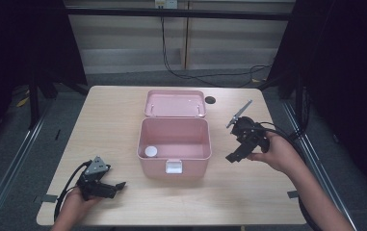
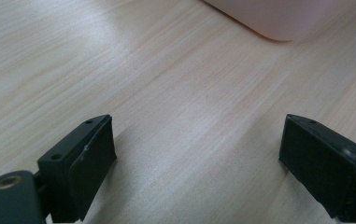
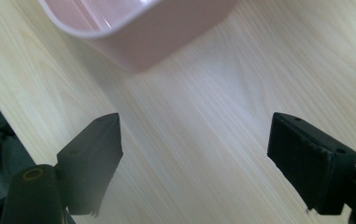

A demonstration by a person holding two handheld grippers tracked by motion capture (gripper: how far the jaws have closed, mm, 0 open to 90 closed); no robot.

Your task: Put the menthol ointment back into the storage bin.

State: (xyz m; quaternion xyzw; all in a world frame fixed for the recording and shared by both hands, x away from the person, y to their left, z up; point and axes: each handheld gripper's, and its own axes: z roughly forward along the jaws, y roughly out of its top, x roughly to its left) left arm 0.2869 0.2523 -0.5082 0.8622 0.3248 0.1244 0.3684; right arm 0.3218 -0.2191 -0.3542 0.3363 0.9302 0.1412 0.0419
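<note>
Nearest the camera in the high view, the left gripper (image 1: 116, 186) lies low on the near left part of the wooden table (image 1: 109, 110), held by the person's left hand (image 1: 75, 202), with its grey plate on top and its cable looping off to the left. In the left gripper view its two black jaws stand wide apart with nothing but bare wood between them, and a corner of the pink box (image 2: 278, 16) shows at the far edge.

The right gripper (image 1: 232, 157) is held by the right hand (image 1: 277, 151) on the right side of the table, raised off the surface and tilted, its jaws pointing down and toward the box. In the right gripper view the jaws are likewise spread wide and hold nothing; a rounded corner of the box (image 3: 143, 32) lies beyond them.

The pink box (image 1: 174, 144) sits in the middle of the table, between the two grippers and apart from both. Its lid (image 1: 175, 103) is thrown open toward the far side. A white latch (image 1: 174, 167) sits on the near wall. Inside, in the near left corner, rests a small white round thing (image 1: 150, 152). A dark round spot (image 1: 210, 100) marks the table just right of the lid.
</note>
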